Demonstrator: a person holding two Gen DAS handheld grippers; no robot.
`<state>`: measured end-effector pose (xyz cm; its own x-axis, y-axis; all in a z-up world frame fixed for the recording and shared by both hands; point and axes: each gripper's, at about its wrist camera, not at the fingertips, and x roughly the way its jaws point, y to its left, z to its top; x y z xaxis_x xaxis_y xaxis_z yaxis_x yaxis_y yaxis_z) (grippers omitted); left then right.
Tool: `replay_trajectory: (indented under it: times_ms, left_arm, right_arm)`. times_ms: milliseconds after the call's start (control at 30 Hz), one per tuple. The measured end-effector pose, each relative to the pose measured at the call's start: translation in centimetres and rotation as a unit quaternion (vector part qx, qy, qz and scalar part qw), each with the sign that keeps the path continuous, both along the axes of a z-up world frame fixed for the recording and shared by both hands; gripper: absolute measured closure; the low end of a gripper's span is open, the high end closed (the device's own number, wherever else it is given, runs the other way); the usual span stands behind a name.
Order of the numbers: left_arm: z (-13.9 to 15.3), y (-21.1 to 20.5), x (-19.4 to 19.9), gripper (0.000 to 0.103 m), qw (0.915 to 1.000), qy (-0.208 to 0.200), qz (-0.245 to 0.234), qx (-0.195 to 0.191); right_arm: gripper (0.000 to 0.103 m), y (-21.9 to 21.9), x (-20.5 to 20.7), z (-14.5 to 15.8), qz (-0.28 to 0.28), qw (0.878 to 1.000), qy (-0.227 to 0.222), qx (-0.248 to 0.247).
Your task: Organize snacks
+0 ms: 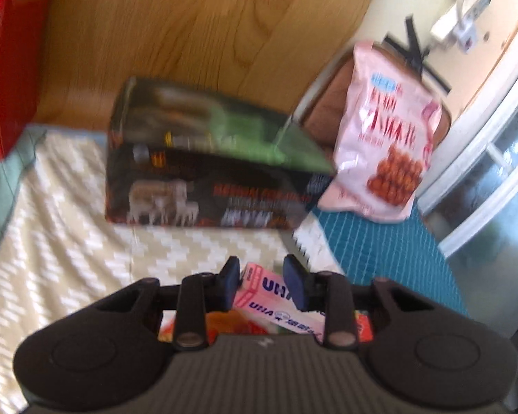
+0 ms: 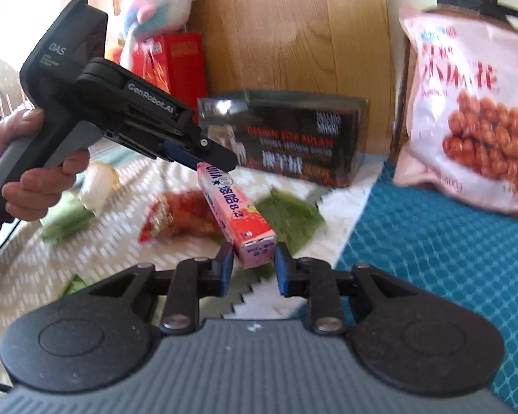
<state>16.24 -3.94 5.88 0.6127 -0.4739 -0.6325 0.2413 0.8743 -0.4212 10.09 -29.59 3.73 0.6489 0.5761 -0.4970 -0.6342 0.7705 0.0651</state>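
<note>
The left gripper [image 2: 203, 160] and right gripper [image 2: 253, 269] each pinch one end of the pink UHA candy box [image 2: 234, 210] — held mid-frame above the zigzag blanket [image 2: 24, 258]. Behind, blurred, a dark carton [image 2: 283, 138] and pink snack bag [image 2: 466, 117]; their contents stay hidden.

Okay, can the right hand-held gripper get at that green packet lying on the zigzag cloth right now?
Probably not yet: the right hand-held gripper and left hand-held gripper both hold the pink box, which hangs right over the green packet.
</note>
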Motion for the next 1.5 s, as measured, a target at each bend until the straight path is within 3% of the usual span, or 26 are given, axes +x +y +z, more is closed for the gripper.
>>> replay_trajectory:
  times_ms: [167, 267, 333, 467, 533, 667, 733, 800, 900, 1033, 1233, 1433, 1500]
  left_arm:
    - [3.1, 2.6, 1.3, 0.072, 0.9954, -0.055, 0.07, -0.035]
    - [4.2, 3.3, 3.4, 0.065, 0.9881, -0.092, 0.12, -0.026]
    - [4.0, 3.4, 5.4, 0.061, 0.9875, -0.083, 0.133, -0.018]
    - [2.8, 4.0, 6.9, 0.062, 0.9897, -0.051, 0.134, -0.008]
    - [2.5, 4.6, 5.6, 0.06, 0.9897, -0.062, 0.128, -0.015]
    - [2.2, 5.8, 2.8, 0.058, 0.9893, -0.079, 0.12, -0.025]
    - [2.3, 6.5, 1.2, 0.058, 0.9909, -0.066, 0.111, -0.037]
    - [2.1, 6.6, -0.9, 0.058, 0.9929, -0.061, 0.087, -0.055]
    - [1.4, 5.6, -4.1, 0.058, 0.9972, -0.041, 0.047, -0.04]
    - [-1.0, 3.8, -8.6, 0.058, 0.998, 0.009, -0.027, -0.057]
    - [-3.4, 3.0, -14.2, 0.058, 0.9904, 0.061, -0.074, -0.099]
    - [-4.8, 2.5, -16.9, 0.057, 0.9899, 0.073, -0.076, -0.095]
    - [-4.6, 2.4, -16.7, 0.057, 0.9909, 0.07, -0.069, -0.092]
  right_arm:
    - [0.074, 2.6, 2.3, 2.8, 0.003, 0.998, -0.065, -0.005]
    - [0.073, 5.8, 5.4, 4.0, -0.004, 0.992, -0.117, -0.038]
    - [0.071, 8.1, 7.9, 4.3, -0.026, 0.989, -0.135, -0.061]
    - [0.067, 9.1, 10.7, 4.1, -0.053, 0.992, -0.1, -0.055]
    - [0.067, 7.9, 9.7, 3.9, -0.049, 0.994, -0.089, -0.025]
    - [0.063, 5.8, 5.9, 3.4, -0.046, 0.995, -0.087, -0.008]
    - [0.063, 4.5, 3.9, 2.8, -0.035, 0.997, -0.071, 0.007]
    - [0.061, 3.3, 2.3, 2.1, -0.03, 0.998, -0.05, 0.016]
    - [0.052, 1.6, -0.2, 1.0, 0.002, 0.999, 0.017, 0.044]
    - [0.05, 0.1, -3.9, -0.6, 0.041, 0.993, 0.088, 0.063]
    - [0.043, 0.4, -8.2, -1.3, 0.079, 0.993, 0.081, 0.034]
    - [0.044, 3.0, -8.6, -1.9, 0.098, 0.993, 0.06, -0.011]
    - [0.049, 3.5, -9.1, -2.1, 0.098, 0.993, 0.059, -0.013]
